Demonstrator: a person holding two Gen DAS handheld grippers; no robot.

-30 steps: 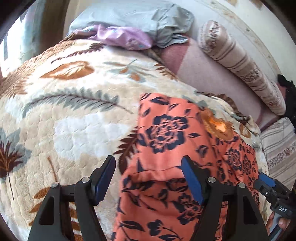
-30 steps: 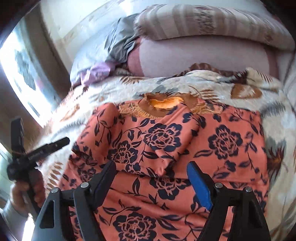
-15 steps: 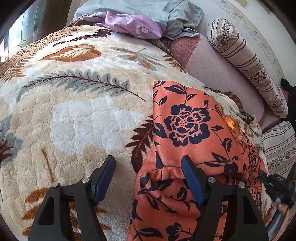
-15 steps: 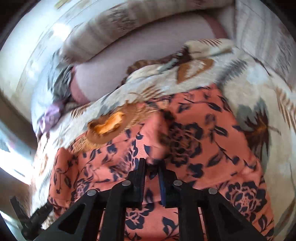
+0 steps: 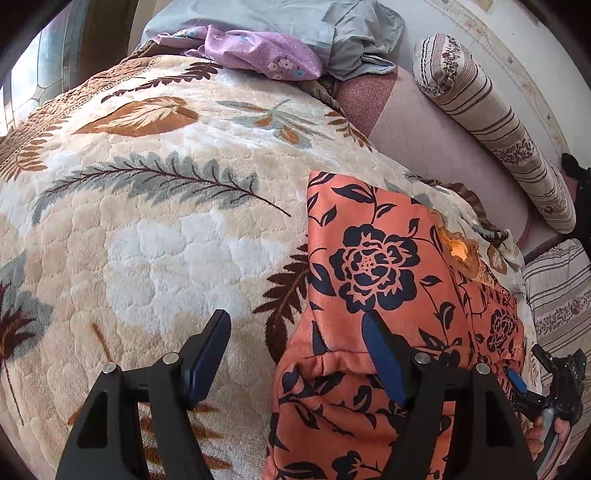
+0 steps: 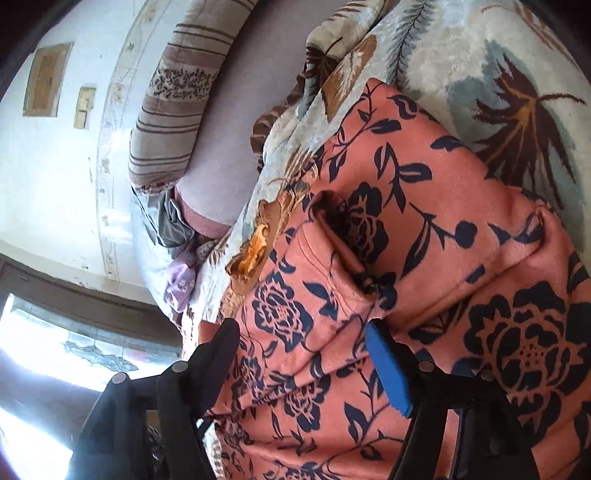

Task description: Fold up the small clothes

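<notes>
An orange garment with dark blue flowers (image 5: 373,266) lies on a leaf-patterned blanket (image 5: 155,236), its sleeve folded in over the body (image 6: 332,258). My left gripper (image 5: 295,325) hovers open over the garment's left edge, one blue pad above the cloth and the other above the blanket. My right gripper (image 6: 301,328) is tilted on its side low over the garment. Its jaws are opening, with folded cloth under the gap and no pad pressing it. In the left wrist view the right gripper (image 5: 517,384) shows at the lower right, held by a hand (image 5: 546,435).
A striped bolster (image 5: 495,122) lies along the wall on a pink sheet (image 5: 424,140). Lilac cloth (image 5: 258,51) and grey-blue cloth (image 5: 325,26) are heaped at the bed's far end. A bright window (image 6: 44,354) lies beyond the bed's edge.
The right gripper shut on a fold of the garment, swung across it while rolling onto its side, then let go and spread its jaws. The left gripper stayed open and hardly moved.
</notes>
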